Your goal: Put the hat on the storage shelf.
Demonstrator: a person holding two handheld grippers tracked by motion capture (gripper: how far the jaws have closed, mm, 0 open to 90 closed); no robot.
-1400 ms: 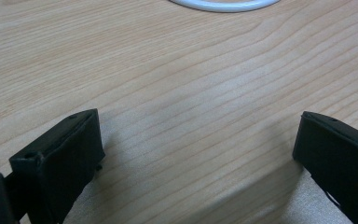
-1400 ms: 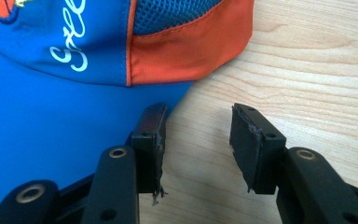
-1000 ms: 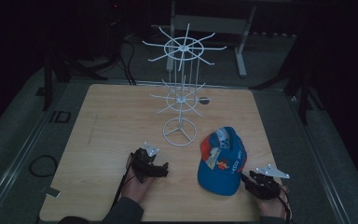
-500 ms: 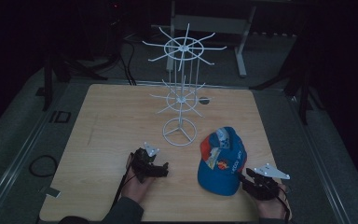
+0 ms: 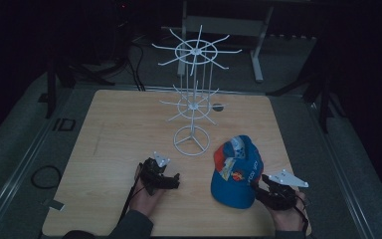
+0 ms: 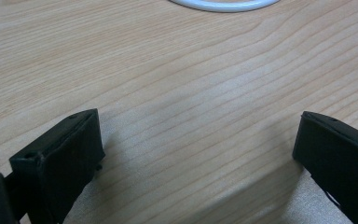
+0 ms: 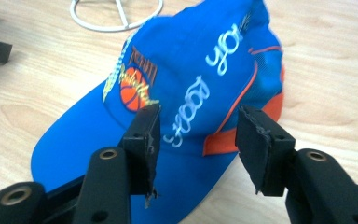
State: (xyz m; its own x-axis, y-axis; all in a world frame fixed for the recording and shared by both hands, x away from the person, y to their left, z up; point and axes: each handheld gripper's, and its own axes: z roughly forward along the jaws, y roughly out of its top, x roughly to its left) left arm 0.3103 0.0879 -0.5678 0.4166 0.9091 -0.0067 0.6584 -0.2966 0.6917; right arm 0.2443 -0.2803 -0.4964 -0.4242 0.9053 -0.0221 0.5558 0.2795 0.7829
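A blue cap (image 5: 236, 169) with orange trim and a basketball patch lies on the wooden table (image 5: 119, 129), right of centre. My right gripper (image 5: 260, 188) hovers at its near right edge. In the right gripper view the jaws (image 7: 198, 126) stand apart in front of the cap's side (image 7: 191, 79). They have just been opening, and no fabric is pinched between them. My left gripper (image 5: 175, 180) rests left of the cap, its jaws (image 6: 198, 135) wide open over bare wood.
A white wire display rack (image 5: 194, 99) with two tiers of hooks stands mid-table on a ring base (image 5: 191, 141), just beyond the cap. That ring (image 7: 116, 18) shows past the cap, and its edge (image 6: 223, 4) lies ahead of the left jaws. Dark floor and cables surround the table.
My right gripper has lifted a little at the cap's edge. The left gripper and the cap have stayed where they were.
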